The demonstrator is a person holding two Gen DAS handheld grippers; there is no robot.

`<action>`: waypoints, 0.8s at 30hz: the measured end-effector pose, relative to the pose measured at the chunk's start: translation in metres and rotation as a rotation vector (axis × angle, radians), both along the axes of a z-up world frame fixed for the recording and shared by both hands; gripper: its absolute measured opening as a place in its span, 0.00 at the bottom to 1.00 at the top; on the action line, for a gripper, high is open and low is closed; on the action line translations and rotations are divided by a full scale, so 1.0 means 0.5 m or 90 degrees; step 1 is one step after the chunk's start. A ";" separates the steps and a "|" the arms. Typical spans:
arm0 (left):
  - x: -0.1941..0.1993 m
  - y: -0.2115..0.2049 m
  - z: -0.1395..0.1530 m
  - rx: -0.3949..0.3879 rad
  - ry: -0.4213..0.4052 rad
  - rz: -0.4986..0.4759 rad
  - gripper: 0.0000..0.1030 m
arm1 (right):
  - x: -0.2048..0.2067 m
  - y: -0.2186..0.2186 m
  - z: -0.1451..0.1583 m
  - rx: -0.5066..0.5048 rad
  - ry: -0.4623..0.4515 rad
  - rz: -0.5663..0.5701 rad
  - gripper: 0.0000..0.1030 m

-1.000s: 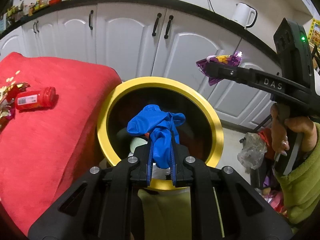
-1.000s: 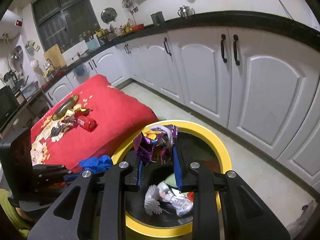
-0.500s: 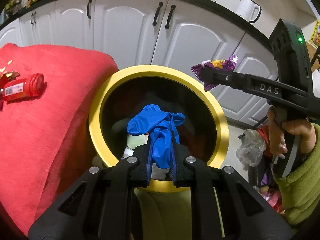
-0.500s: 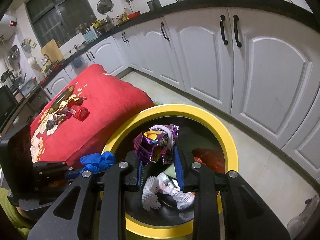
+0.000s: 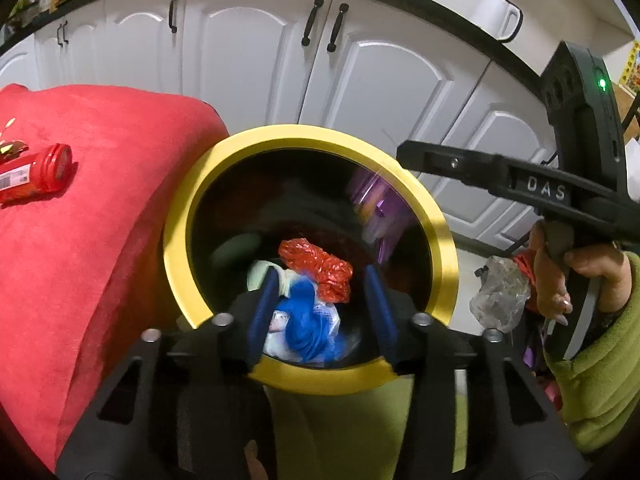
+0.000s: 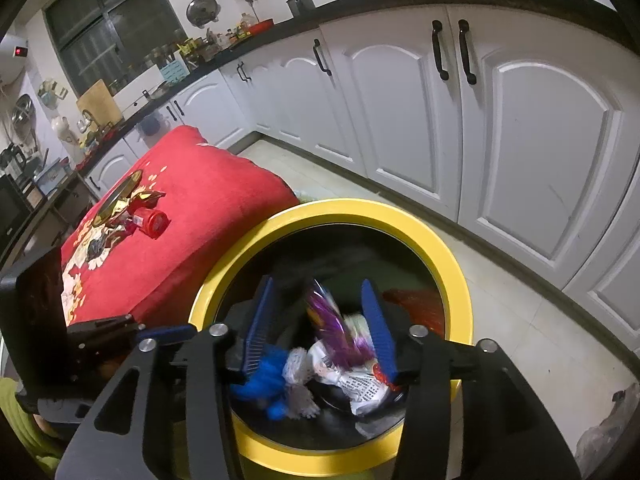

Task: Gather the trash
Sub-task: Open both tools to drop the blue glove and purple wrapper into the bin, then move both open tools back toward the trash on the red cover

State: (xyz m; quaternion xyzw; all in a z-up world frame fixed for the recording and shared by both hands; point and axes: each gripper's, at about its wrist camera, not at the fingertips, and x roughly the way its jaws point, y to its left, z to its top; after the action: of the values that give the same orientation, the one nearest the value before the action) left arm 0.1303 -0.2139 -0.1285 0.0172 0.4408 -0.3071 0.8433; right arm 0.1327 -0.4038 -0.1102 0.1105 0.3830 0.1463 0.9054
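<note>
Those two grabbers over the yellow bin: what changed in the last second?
Both opened and let go. The left gripper dropped the crumpled blue glove into the yellow-rimmed bin; the right gripper released the purple foil wrapper, blurred mid-fall. The red bottle stays on the red cloth.

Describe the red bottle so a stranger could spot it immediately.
Find the big red velvety cushion beside the yellow-rimmed round bin. On top lies a small red plastic bottle on its side, against crumpled gold foil wrappers. Only it has a ribbed cap and white label.
</note>
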 end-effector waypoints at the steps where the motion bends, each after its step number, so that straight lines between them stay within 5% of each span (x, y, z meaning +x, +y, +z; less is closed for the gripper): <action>1: 0.002 0.001 0.000 -0.001 0.000 0.003 0.41 | 0.002 -0.001 0.000 0.001 0.001 0.000 0.46; 3: 0.002 0.002 0.001 0.000 -0.003 0.007 0.50 | 0.000 -0.005 0.003 0.001 -0.004 -0.003 0.49; 7: 0.002 0.008 0.007 -0.006 -0.007 0.018 0.52 | 0.001 -0.014 0.011 -0.002 -0.011 -0.011 0.50; 9: 0.000 0.011 0.011 -0.008 -0.012 0.023 0.68 | -0.002 -0.018 0.017 0.001 -0.016 -0.015 0.51; 13: -0.005 0.028 0.029 -0.018 -0.028 0.039 0.73 | -0.008 -0.012 0.031 -0.005 -0.027 -0.014 0.52; 16: -0.010 0.041 0.044 -0.012 -0.048 0.058 0.87 | -0.012 -0.003 0.045 -0.007 -0.041 -0.010 0.55; 24: -0.014 0.099 0.079 -0.013 -0.086 0.119 0.89 | -0.021 0.033 0.082 -0.018 -0.068 0.009 0.63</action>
State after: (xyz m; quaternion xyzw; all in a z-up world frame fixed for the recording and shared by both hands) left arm 0.1231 -0.1646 -0.0888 -0.0117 0.3793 -0.2299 0.8962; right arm 0.1225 -0.3872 -0.0690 0.0874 0.3371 0.1531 0.9248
